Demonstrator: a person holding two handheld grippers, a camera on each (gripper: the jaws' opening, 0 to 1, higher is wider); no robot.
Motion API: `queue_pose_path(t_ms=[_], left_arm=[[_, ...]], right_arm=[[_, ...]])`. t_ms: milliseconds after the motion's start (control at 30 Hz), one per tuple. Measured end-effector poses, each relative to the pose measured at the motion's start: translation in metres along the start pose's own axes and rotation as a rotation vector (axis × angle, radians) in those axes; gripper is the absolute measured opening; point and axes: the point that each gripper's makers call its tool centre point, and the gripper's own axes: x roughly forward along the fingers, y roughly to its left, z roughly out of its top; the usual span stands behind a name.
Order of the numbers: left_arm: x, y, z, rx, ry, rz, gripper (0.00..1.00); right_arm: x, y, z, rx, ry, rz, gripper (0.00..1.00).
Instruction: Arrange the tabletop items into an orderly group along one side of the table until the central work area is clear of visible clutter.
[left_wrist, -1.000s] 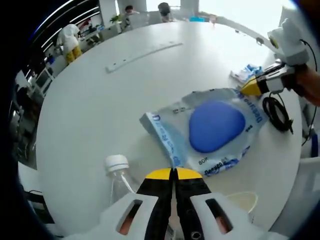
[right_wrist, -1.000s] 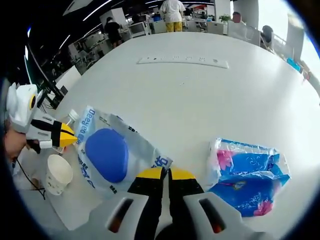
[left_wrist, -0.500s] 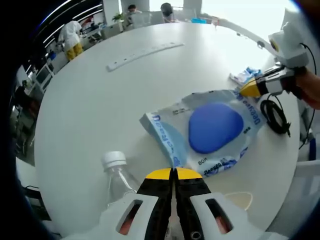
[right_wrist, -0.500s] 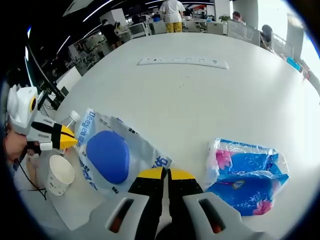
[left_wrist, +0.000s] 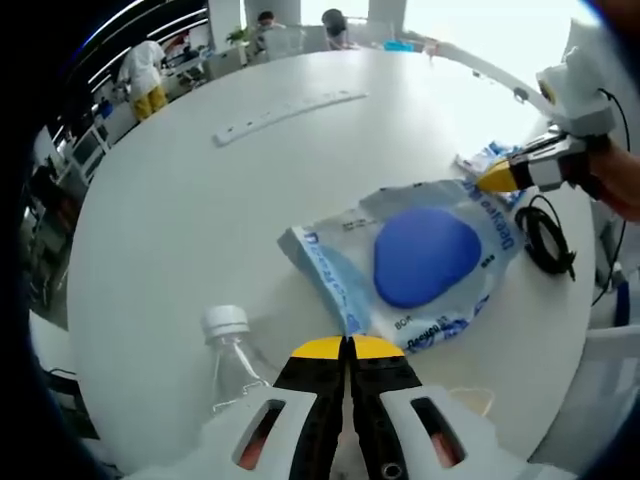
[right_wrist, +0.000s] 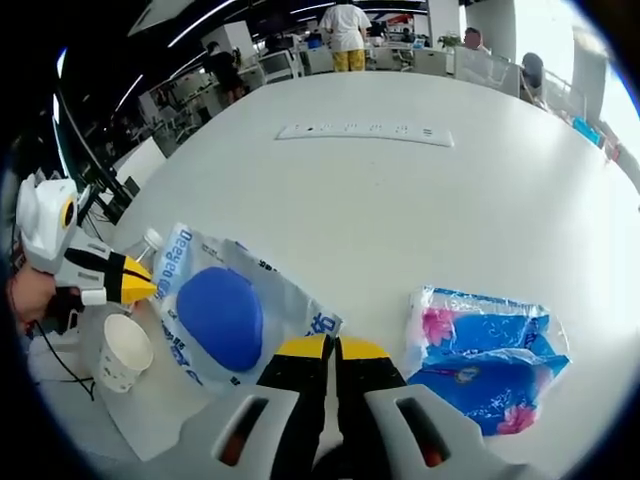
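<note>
- The clear plastic pouch with blue lettering and a big blue oval pad inside (left_wrist: 415, 265) lies flat on the round white table (left_wrist: 200, 200); in the left gripper view its long axis runs from the near corner by the left tongs (left_wrist: 348, 347) up and to the right, toward the right tongs (left_wrist: 492, 178).
- The left tongs are pressed together, yellow tips meeting with no gap, at the pouch's near edge; whether they pinch the film cannot be told.
- In the right gripper view the right tongs (right_wrist: 320, 347) are likewise closed, tips just at the pouch's (right_wrist: 225, 315) corner, and the left tongs (right_wrist: 135, 281) meet its opposite end.
- A clear plastic bottle with a white cap (left_wrist: 230, 350) stands just left of the left tongs.
- A white paper cup (right_wrist: 122, 352) stands upright beside the pouch, near the table's edge.
- A blue and pink soft plastic pack (right_wrist: 485, 355) lies right of the right tongs, apart from the pouch.
- A coiled black cable (left_wrist: 545, 235) lies by the pouch's far end.
- A long white power strip (right_wrist: 365, 131) lies farther across the table, well apart.
</note>
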Motion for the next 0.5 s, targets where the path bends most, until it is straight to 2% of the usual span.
queue_pose_path(t_ms=[500], left_arm=[[-0.01, -0.009, 0.017, -0.018, -0.042, -0.007, 0.0]], right_arm=[[-0.016, -0.01, 0.022, -0.02, -0.059, 0.006, 0.0]])
